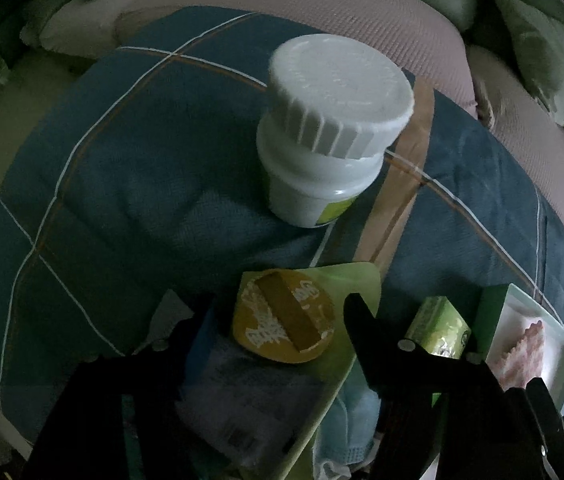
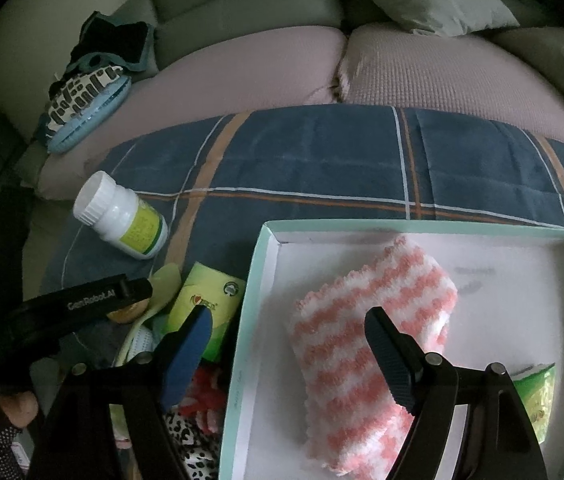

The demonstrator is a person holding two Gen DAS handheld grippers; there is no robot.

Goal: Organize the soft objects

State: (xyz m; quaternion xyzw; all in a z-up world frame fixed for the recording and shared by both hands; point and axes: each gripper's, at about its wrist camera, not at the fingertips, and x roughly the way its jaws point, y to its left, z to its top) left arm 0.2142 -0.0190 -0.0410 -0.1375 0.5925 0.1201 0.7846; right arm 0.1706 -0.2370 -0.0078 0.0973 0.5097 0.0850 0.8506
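Leftmost in the right wrist view, the left gripper (image 2: 129, 292) reaches in over a heap of small things on the blue plaid quilt (image 2: 322, 160). From its own camera its fingers (image 1: 366, 332) stand spread, released, with a pale green pouch (image 1: 314, 340) bearing a round yellow sticker lying between them; whether they touch it cannot be told. Just beyond, toward the far left of the quilt, a white pill bottle (image 2: 121, 216) lies tipped on its side. Right of the left gripper sits a green tissue packet (image 2: 205, 304), with leopard-print and red fabric scraps near the bottom edge.

Further right comes a shallow box (image 2: 422, 228) with mint-green walls and a white floor, resting on the quilt. Inside it lies the pink-and-white striped fuzzy cloth (image 2: 362, 340), folded and set diagonally. The right gripper (image 2: 286, 348) hovers above the box's left wall, fingers parted and holding nothing, one over the packet, the other over the cloth. A green wrapper (image 2: 538, 392) sits in the box's near right corner. A pink sofa (image 2: 261, 68) runs behind.
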